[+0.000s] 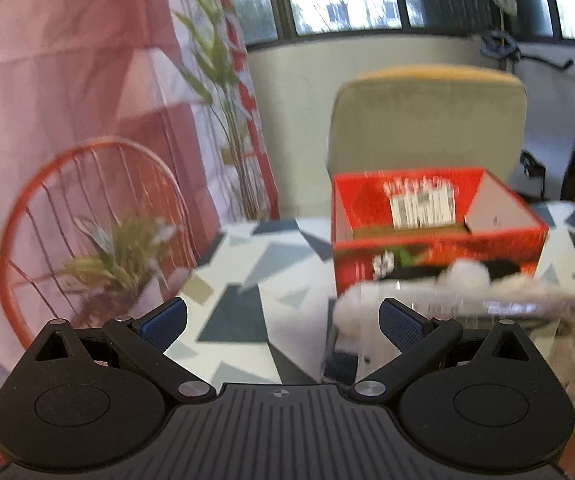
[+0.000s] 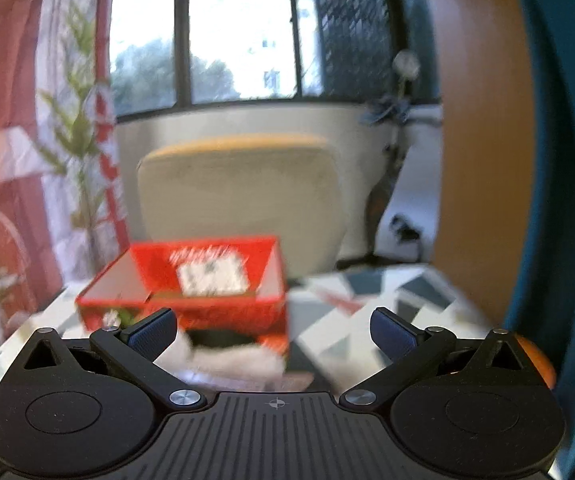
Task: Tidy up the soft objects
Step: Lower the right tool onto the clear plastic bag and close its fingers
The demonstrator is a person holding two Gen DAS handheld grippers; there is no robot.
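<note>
- Your left gripper [image 1: 283, 326] has its fingers spread, holding nothing.
- Your right gripper [image 2: 273, 330] is likewise spread and empty.
- White fluffy stuff [image 1: 467, 276] lies on the counter [image 1: 247, 280], against the red box [image 1: 439, 236].

Both wrist views face—low, close—the red box [image 1: 439, 236].

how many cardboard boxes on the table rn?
1. The open red box stands on the patterned table before the beige chair; white fluffy stuff lies against its front. Others may be hidden.

Patterned table [image 1: 247, 280] — red box [image 1: 439, 256], clear cotton-filled container [image 1: 467, 320].
</note>
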